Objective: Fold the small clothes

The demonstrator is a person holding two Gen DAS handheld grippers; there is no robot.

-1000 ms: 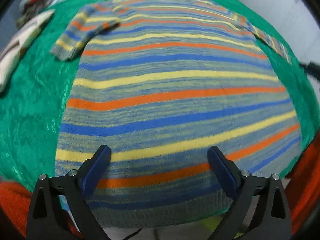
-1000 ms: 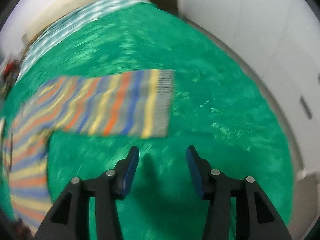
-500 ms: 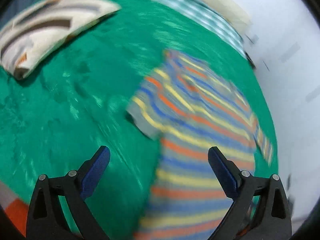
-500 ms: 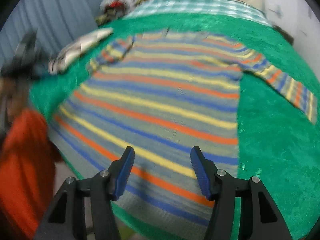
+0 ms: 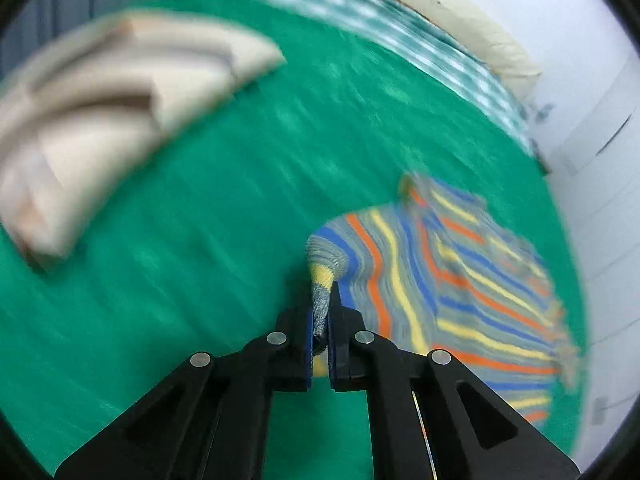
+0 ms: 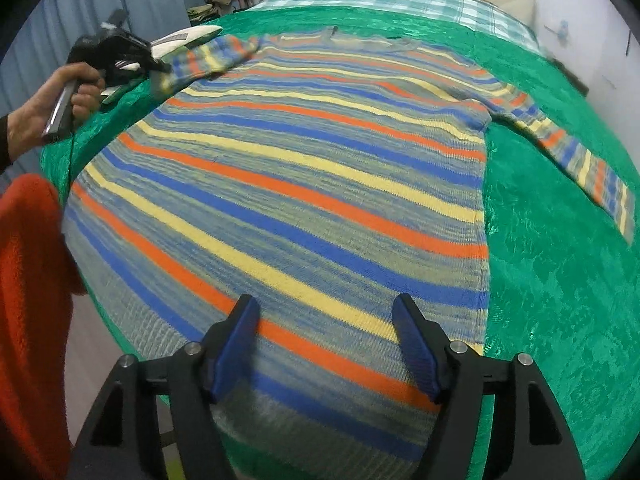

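Left sleeve cuff caught, ready for the first fold.

My left gripper (image 5: 319,316) has just snapped closed on the far-left sleeve cuff (image 5: 321,276) of the striped sweater (image 6: 304,184), which lies flat on the green bedspread (image 6: 560,264). My right gripper (image 6: 324,344), jaws just widened and empty, hovers over the near hem. Next, probably, the sleeve goes across the body.

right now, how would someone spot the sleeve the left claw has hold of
Find the green bedspread with the striped sweater spread flat on it. The held sleeve is at the top corner nearest the cream pillow. Unlike the other sleeve, which lies flat, its cuff is pinched in the left claw.
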